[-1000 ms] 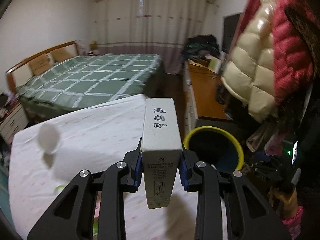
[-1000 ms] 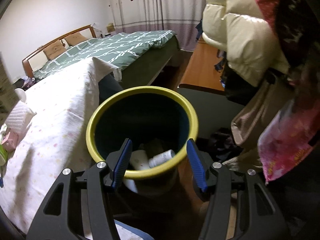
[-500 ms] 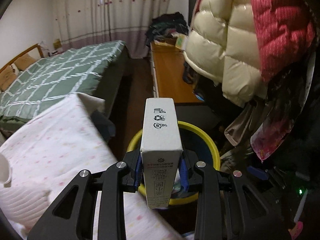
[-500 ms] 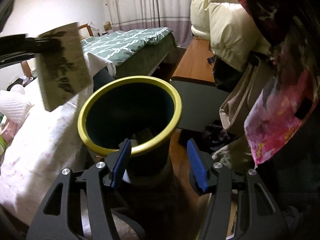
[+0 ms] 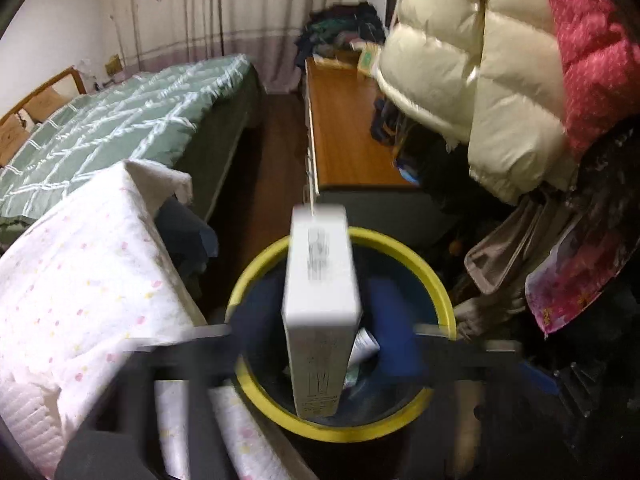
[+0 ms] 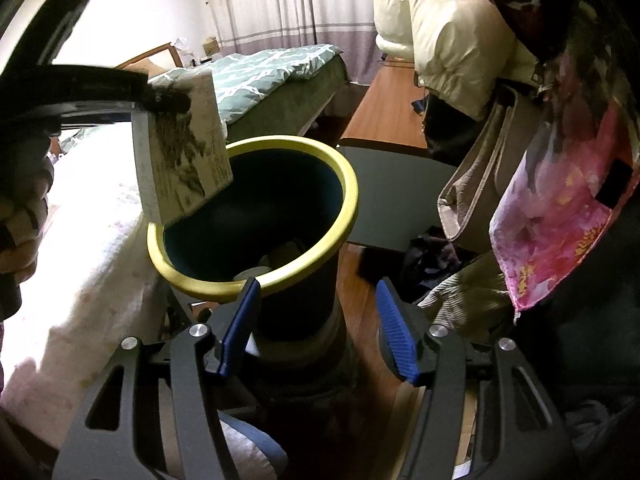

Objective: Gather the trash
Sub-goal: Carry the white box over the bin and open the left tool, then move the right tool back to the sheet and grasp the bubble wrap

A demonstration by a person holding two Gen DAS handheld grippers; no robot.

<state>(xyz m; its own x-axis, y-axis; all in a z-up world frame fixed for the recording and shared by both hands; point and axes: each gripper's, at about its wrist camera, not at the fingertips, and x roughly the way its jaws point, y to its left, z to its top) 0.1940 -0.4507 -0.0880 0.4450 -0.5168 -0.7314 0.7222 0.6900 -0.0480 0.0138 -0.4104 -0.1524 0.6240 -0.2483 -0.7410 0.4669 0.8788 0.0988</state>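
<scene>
The left tool [image 5: 320, 344] is hanging over the bin [image 5: 436, 292], w/ a white box [image 5: 320, 280] between its blue pads. That view is badly blurred: the pads look spread wider than the box, w/ gaps on both sides, so the tool seems to be apart and the box loose, though I cannot tell for sure (the right wrist view shows a dark finger touching the box's upper corner). The box [image 6: 182, 148] is sitting tilted just above the near-left part of the bin's yellow rim [image 6: 344, 172], its lower end over the opening.

The right tool [image 6: 316, 328] is standing open and holding nothing, its pads on either side of the bin's dark outer wall, just below the rim; whether they touch it is unclear. Inside the bin some pale trash is lying at the bottom, incl. a small white bottle [image 5: 364, 348].

A white dotted cloth is covering the tabletop [image 5: 80, 280] to the left of the bin. Beyond it a bed w/ a green quilt [image 5: 120, 120] is showing, and puffy jackets [image 5: 472, 80] are hanging on the right.
</scene>
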